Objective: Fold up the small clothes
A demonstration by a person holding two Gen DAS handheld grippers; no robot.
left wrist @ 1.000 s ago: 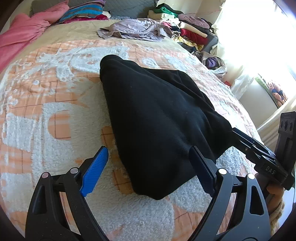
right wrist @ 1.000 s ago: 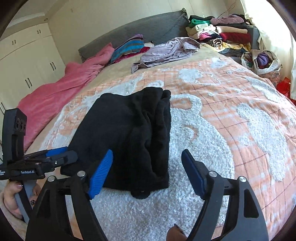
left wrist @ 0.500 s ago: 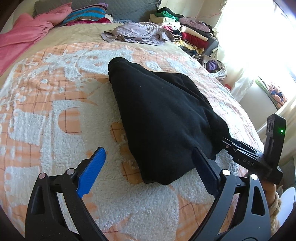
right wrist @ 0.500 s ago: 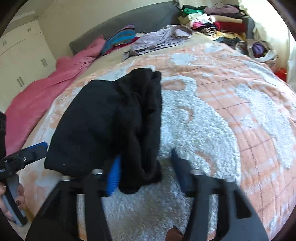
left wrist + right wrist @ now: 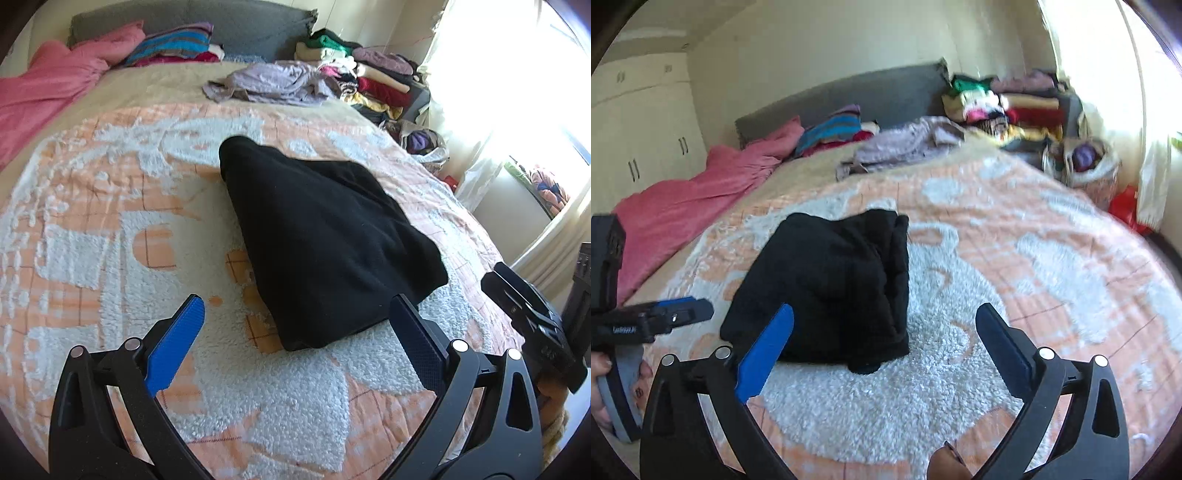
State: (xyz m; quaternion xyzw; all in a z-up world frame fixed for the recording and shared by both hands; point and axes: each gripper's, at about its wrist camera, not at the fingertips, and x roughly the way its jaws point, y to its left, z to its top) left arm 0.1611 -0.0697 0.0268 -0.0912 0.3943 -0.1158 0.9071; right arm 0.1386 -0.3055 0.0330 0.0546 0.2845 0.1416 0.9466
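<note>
A folded black garment (image 5: 325,243) lies on the orange and white bedspread (image 5: 110,236); it also shows in the right wrist view (image 5: 834,288). My left gripper (image 5: 295,325) is open and empty, just short of the garment's near edge. My right gripper (image 5: 886,336) is open and empty, held back from the garment's near right corner. The right gripper's body shows at the right of the left wrist view (image 5: 535,325). The left gripper shows at the left of the right wrist view (image 5: 657,317).
A crumpled lilac garment (image 5: 269,83) lies near the far end of the bed. A pink blanket (image 5: 44,92) and striped clothes (image 5: 173,44) lie by the grey headboard (image 5: 849,96). Stacked clothes (image 5: 362,74) and a bag (image 5: 1086,162) stand beside the bed on the right.
My right gripper closed in on the garment's near corner, then opened and pulled back. My left gripper drew back. The garment lies free on the bed.
</note>
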